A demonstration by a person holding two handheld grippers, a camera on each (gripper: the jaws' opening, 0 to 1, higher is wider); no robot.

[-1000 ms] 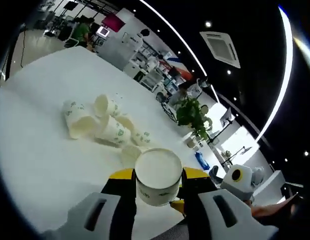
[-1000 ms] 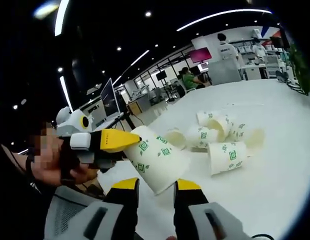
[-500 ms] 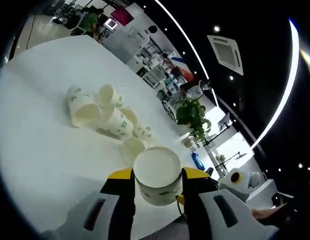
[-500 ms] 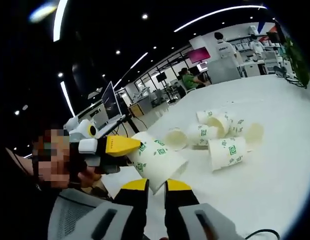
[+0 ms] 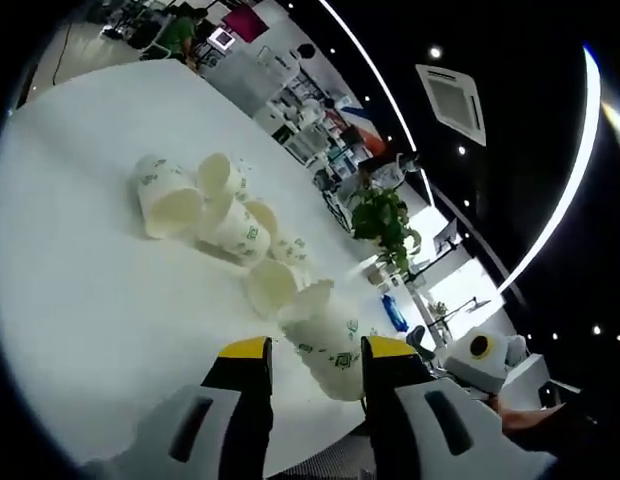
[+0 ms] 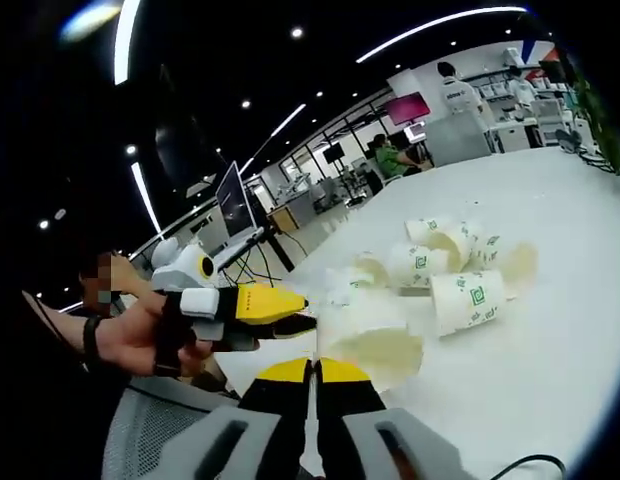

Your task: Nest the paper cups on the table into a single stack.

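Observation:
A white paper cup with green marks (image 5: 328, 345) (image 6: 375, 345) is blurred in mid-air over the near edge of the white table (image 5: 80, 290) (image 6: 550, 370). It sits just past my left gripper (image 5: 318, 352), whose jaws stand open on either side without gripping it. My right gripper (image 6: 311, 368) is shut, jaws pressed together, with the cup just beyond its tips and apparently loose. The left gripper (image 6: 290, 312) also shows in the right gripper view, beside the cup and apart from it. Several more cups (image 5: 215, 215) (image 6: 445, 265) lie tipped in a cluster farther on the table.
A person's hand (image 6: 130, 335) holds the left gripper. A potted plant (image 5: 382, 222) stands past the table's far side. Behind are a monitor (image 6: 233, 205), office desks and people. Bare table surrounds the cluster.
The cup has left the left gripper's jaws and turned over, now blurred and loose. The right gripper's jaws have closed fully together. The left gripper has drawn back from the cup.

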